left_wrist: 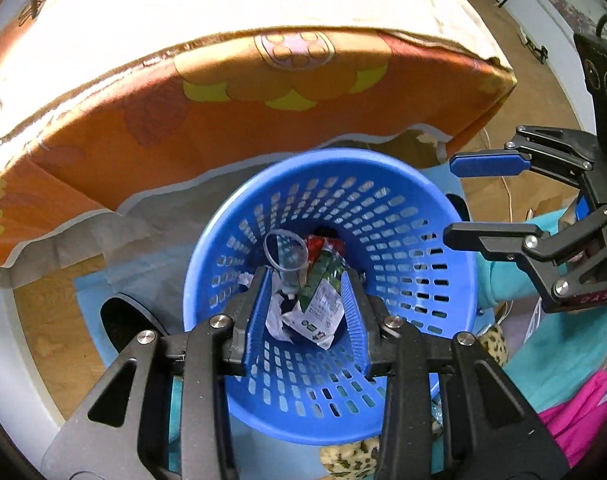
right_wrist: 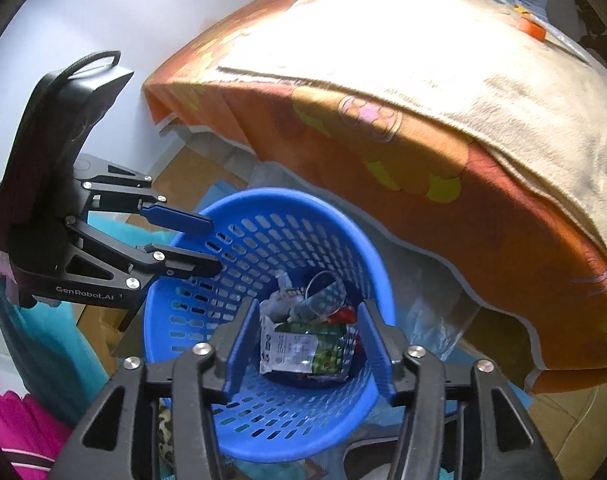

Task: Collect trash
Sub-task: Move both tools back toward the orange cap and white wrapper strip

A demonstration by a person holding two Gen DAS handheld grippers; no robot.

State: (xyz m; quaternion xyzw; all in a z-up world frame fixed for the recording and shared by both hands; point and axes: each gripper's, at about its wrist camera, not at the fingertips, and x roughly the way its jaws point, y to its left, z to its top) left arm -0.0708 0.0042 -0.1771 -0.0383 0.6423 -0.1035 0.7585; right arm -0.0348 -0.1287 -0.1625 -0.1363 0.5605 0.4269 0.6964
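While we hold both tongs over the blue basket (left_wrist: 403, 216), its trash lies at the bottom — a clear plastic cup (left_wrist: 287, 258), a green snack wrapper (left_wrist: 321, 296) and crumpled paper (left_wrist: 277, 316). Our left tongs (left_wrist: 307, 312) point down into the basket, jaws parted, nothing pinched between them. Our right tongs (right_wrist: 307, 344) hover on the basket's right side, jaws apart and empty too. Just beyond the basket, on its far side, stands a bed (left_wrist: 263, 128) under an orange flowered sheet. Teal cloth (left_wrist: 559, 352) and pink cloth (left_wrist: 575, 416) lie near us, to the right.
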